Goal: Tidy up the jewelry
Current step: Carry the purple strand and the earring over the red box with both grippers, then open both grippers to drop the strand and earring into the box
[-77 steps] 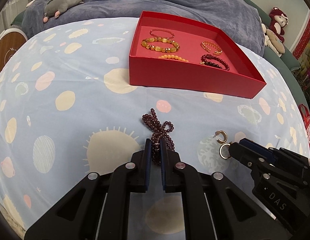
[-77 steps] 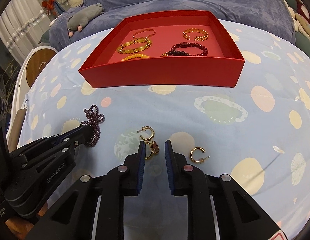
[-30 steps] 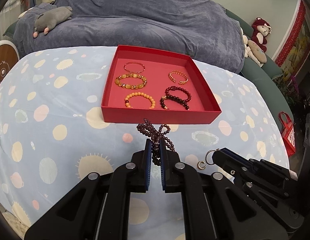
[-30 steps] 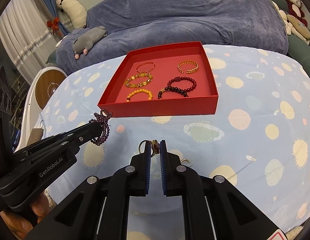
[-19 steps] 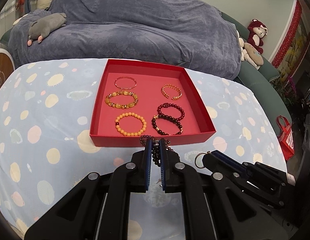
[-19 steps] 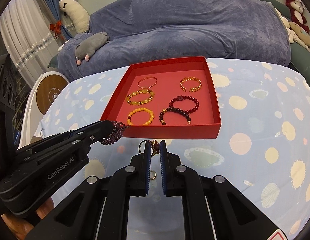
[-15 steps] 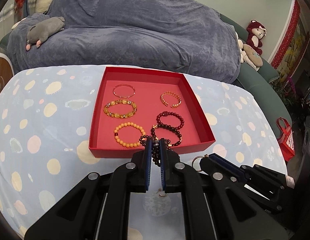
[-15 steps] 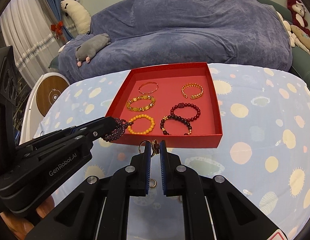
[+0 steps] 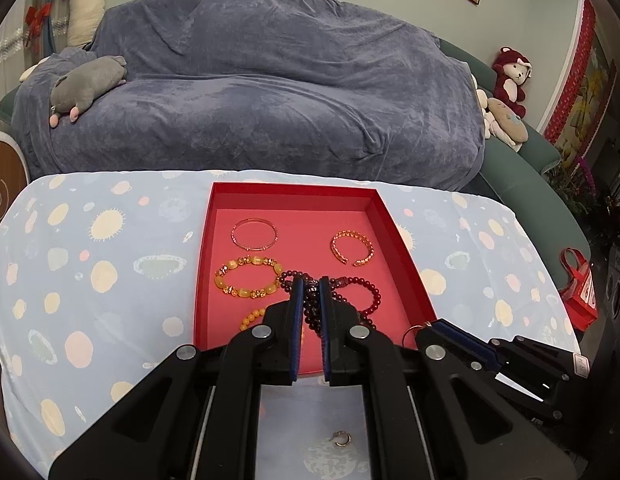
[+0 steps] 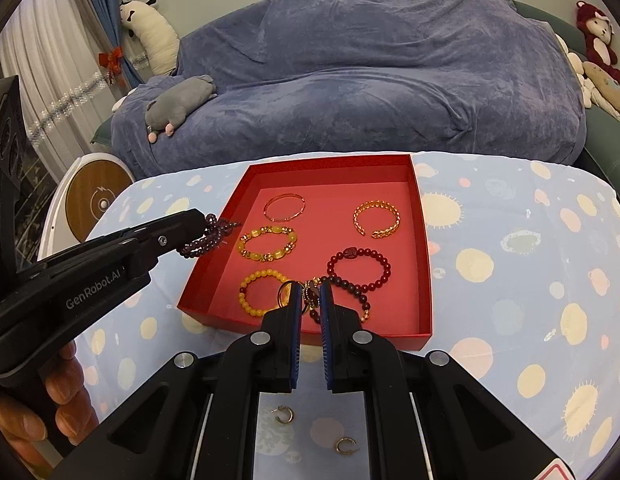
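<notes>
Purple bead strand [image 10: 208, 236]: pinched between the jaws of the left gripper [image 9: 310, 292]; beads bunch out past the tips. In the right wrist view it hangs in the air at the left wall of the red tray [image 10: 426, 264], not resting on anything.

Gold earring [image 10: 306, 296]: small hoop with a dark red piece, clamped in the right gripper [image 10: 310, 300], held above the tray's near part, over the dark bead bracelet.

Left gripper: jaws pressed onto the bead strand, narrow gap only.

Right gripper: jaws nearly together, nipping the earring.

Red tray: open, shallow, on the spotted blue cloth [image 10: 510, 280]. Inside lie five pieces, all apart from each other: thin pink bangle [image 10: 284, 207] far left, gold open cuff [image 10: 376, 219] far right, amber-and-gold bead bracelet [image 10: 268, 244] mid left, red bead bracelet [image 10: 360, 270] mid right, orange bead bracelet [image 10: 254, 292] near left. A darker bead bracelet [image 10: 352, 294] sits near right, partly hidden by the right gripper.

Loose earrings: two small gold hoops [image 10: 284, 415] [image 10: 346, 445] on the cloth in front of the tray, seen between the right gripper's arms.

Beyond the cloth: sofa under a blue-grey throw [image 10: 370, 80], grey plush toy [image 10: 180, 104] lying on it.
</notes>
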A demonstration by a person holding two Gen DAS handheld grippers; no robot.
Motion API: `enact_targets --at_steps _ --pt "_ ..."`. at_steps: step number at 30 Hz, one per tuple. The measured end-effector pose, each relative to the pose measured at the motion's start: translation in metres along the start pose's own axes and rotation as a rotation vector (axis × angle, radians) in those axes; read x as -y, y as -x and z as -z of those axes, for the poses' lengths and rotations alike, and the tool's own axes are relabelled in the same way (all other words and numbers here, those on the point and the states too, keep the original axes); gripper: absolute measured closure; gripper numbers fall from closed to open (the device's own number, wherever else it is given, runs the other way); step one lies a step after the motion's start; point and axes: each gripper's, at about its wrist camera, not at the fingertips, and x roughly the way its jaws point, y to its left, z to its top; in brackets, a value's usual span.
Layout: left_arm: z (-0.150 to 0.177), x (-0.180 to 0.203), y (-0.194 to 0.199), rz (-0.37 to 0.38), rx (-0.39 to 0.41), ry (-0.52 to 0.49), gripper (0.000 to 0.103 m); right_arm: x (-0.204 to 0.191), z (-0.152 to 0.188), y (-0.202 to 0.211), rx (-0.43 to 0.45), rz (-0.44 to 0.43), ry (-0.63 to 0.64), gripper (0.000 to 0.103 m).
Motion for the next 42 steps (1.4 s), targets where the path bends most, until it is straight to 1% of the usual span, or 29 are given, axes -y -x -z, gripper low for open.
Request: enact_targets --at_steps 6,13,22,31,42 --pt "-0.009 -0.006 -0.016 -0.006 -0.014 0.005 0.096 0.005 -0.015 -0.018 -0.009 -0.001 -0.007 0.094" --pt "-0.013 -0.012 -0.047 -0.026 -0.050 -0.006 0.096 0.012 -0.034 -0.052 -0.030 0.006 -0.013 0.094" --pt "-0.014 -0.022 -0.085 -0.033 -0.094 0.003 0.096 0.016 -0.047 -0.094 -0.066 0.002 -0.031 0.094" --pt "-0.006 -0.032 -0.116 -0.044 -0.151 0.024 0.096 0.019 -0.045 -0.128 -0.116 0.008 -0.034 0.094" --pt "0.001 -0.037 -0.133 -0.055 -0.184 0.040 0.095 0.018 -0.042 -0.150 -0.148 0.011 -0.025 0.094"
